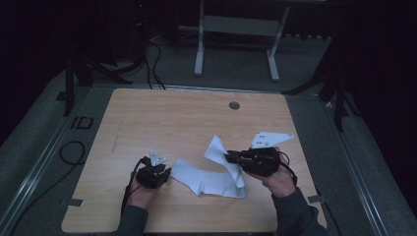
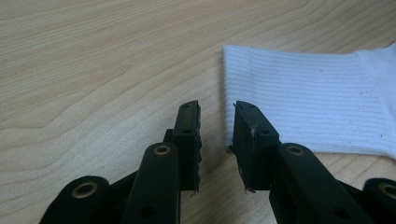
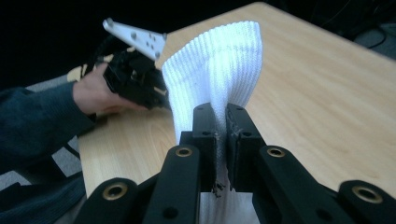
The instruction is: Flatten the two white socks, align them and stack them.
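Black jaws of the right gripper (image 3: 221, 122) are rising from the bottom of the right gripper view, clenching a fold of a white ribbed sock (image 3: 218, 70); the knit is standing up above the jaw tips and arching over. From the high view, the right gripper (image 1: 228, 157) is pointing leftward, low over the wooden table (image 1: 167, 118), with the right hand (image 1: 279, 178) wrapping its body from behind and the dark sleeve (image 1: 296, 214) entering from the bottom edge. A grey three-cornered plate (image 1: 269, 138) is sitting on top of it, tilting up to the right.

Sock (image 1: 209, 177) is lying across the table's near half between the two grippers: one end is lifting off the surface at the right gripper, the rest is lying flat and reaching toward the left one.

Left gripper (image 1: 165, 173) is resting near the table's front, the left hand (image 1: 143, 194) holding it from below, jaws pointing right toward the sock's flat end. In the left gripper view the left gripper (image 2: 217, 122) is showing its jaws parted, nothing between them, with the sock's ribbed cuff edge (image 2: 229, 88) lying just ahead and to the right of the tips, one jaw hanging over the fabric's edge.
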A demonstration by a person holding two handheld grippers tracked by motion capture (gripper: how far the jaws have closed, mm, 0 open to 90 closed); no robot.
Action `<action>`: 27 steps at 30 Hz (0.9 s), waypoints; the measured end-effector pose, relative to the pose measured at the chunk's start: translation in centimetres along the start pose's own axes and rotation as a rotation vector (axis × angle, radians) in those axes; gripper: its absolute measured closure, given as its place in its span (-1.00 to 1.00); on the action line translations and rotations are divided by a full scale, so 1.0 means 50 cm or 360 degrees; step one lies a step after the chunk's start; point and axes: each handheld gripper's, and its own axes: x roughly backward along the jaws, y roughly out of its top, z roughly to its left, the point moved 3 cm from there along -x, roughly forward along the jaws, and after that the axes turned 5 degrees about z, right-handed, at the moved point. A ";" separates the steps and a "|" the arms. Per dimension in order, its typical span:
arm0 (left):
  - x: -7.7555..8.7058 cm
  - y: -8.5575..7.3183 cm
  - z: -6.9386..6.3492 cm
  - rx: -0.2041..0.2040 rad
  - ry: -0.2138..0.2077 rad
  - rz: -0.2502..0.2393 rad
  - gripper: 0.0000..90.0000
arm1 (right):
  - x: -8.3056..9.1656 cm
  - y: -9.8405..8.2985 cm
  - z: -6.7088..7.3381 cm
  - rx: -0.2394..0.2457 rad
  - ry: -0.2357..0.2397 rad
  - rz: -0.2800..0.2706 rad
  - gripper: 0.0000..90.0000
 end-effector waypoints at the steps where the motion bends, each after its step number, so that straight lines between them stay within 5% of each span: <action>1: 0.001 0.000 0.001 0.0000 0.0002 0.0000 0.58 | -0.013 -0.002 0.001 -0.0005 0.0009 0.0014 0.85; 17: 0.012 0.000 0.019 0.0065 0.0012 -0.0043 0.58 | -0.207 -0.013 0.027 -0.0026 -0.0058 0.0283 0.84; 27: 0.019 -0.001 0.030 0.0090 0.0028 -0.0065 0.58 | -0.304 -0.029 0.019 -0.0148 -0.0044 0.0434 0.84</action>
